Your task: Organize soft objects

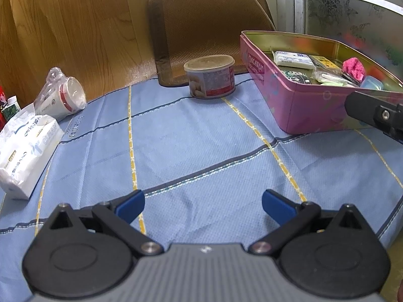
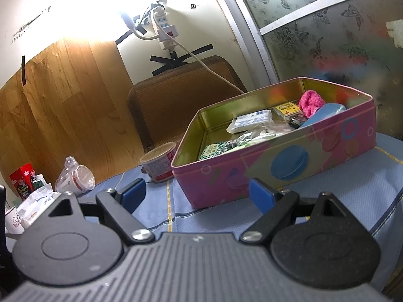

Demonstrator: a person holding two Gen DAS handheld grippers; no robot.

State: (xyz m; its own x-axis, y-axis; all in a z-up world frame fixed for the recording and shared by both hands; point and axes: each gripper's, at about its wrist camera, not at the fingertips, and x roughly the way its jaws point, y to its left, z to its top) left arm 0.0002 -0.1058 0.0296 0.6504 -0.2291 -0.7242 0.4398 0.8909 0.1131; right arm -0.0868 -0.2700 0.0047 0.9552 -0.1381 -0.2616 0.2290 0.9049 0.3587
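Left wrist view: my left gripper point(image 1: 203, 205) spread wide, empty, over blue cloth point(image 1: 201, 151).
R gripper point(image 2: 195, 196): fingers apart, nothing held, facing tin point(image 2: 277, 171).
Pink soft thing point(image 2: 311, 103): inside tin, far corner.
Can point(image 1: 209, 76): just left of tin.

Clutter on the blue checked cloth

A lidded round tub point(image 1: 209, 76) stands before a brown woven mat point(image 1: 201, 32); a bagged cup point(image 1: 63, 95) lies beside a tissue pack point(image 1: 25, 151); a power strip point(image 2: 165, 29) hangs above.

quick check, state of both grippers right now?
Left gripper: open, holding nothing, above the blue cloth.
Right gripper: open, holding nothing, facing the pink tin.
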